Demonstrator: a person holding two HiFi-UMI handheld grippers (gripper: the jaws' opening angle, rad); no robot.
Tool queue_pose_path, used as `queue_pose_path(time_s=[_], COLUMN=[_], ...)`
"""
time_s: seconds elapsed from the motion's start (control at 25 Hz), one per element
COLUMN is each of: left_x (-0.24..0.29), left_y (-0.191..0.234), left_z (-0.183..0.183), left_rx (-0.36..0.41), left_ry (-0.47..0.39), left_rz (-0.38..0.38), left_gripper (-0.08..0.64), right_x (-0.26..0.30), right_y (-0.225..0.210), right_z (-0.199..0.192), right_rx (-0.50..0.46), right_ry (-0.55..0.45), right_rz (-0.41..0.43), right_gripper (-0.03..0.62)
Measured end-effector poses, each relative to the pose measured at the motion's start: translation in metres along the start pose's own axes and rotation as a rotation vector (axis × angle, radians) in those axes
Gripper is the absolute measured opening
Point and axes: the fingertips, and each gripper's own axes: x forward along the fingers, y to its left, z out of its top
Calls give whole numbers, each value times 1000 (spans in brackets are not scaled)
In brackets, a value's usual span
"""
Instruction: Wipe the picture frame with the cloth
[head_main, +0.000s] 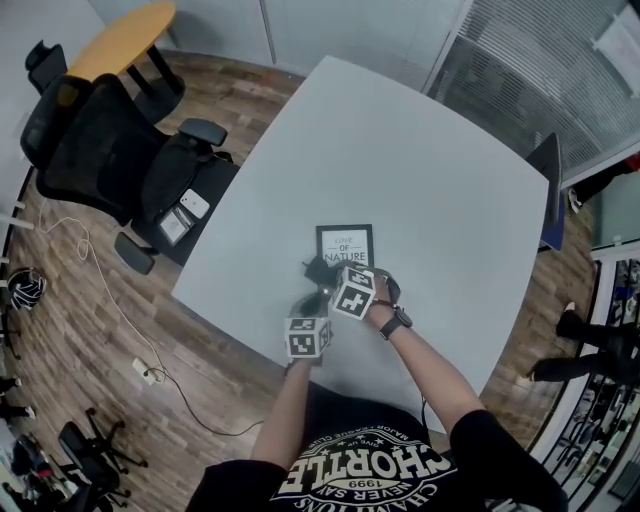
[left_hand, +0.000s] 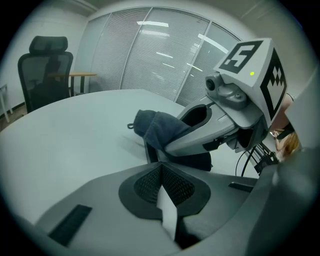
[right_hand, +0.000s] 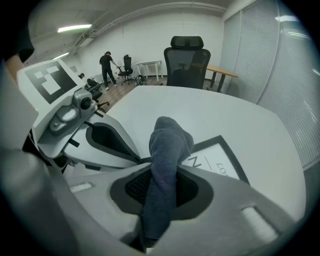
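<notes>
Cloth (right_hand: 167, 145) pinched between right gripper (right_hand: 161, 172) fingers, over picture frame (head_main: 345, 245), left gripper (left_hand: 160, 167) fingers nipping its corner

- I see the picture frame (head_main: 345, 245), a black border round a white print, lying flat.
- The cloth (right_hand: 167, 145) is dark grey-blue and bunched, pinched in my right gripper (right_hand: 162, 172).

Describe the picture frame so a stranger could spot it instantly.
On the big pale grey table, look near the edge closest to the person. The picture frame sits there: black border, white inside with printed words, unlike the dark bunched cloth by it.
</notes>
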Motion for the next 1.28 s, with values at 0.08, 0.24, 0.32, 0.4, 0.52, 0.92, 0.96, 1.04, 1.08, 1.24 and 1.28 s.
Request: queue_pose_path(time_s=[0.08, 0.24, 0.32, 0.4, 0.52, 0.92, 0.96, 1.04, 1.08, 1.24, 1.28], left_x=[0, 0, 0, 0, 0, 0, 0, 0, 0, -6, -8], left_y=[1, 0, 0, -1, -1, 0, 1, 1, 1, -1, -1], left_z=[-1, 0, 1, 1, 0, -1, -1, -1, 0, -5, -7], left_rx=[8, 16, 15, 15, 20, -9, -25, -68, -89, -88, -85], left_ry=[2, -3, -2, -1, 0, 0, -1, -7, -9, 14, 18], left_rz=[-2, -9, -8, -9, -13, -24, -26, -32, -33, -26, -24], left_gripper=[5, 5, 5, 5, 5, 5, 5, 5, 5, 5, 5], right_x=[10, 12, 8, 1, -11, -37, -37, -35, -35, -34, -35], right_y=[4, 7, 5, 4, -1, -9, -8, -8, -9, -11, -9], right_z=[0, -9, -18, -32, -61, -100, -99, -100, -101, -88, -76], right_rx=[-20, -13, -14, -4, 14, 84, 86, 89, 93, 96, 94], right_ry=[25, 45, 59, 79, 120, 138, 138, 137, 139, 116, 84], right_rz=[13, 13, 3, -10, -46, -103, -102, -109, -115, -134, -124], right_gripper=[75, 75, 75, 75, 75, 75, 75, 75, 75, 75, 75])
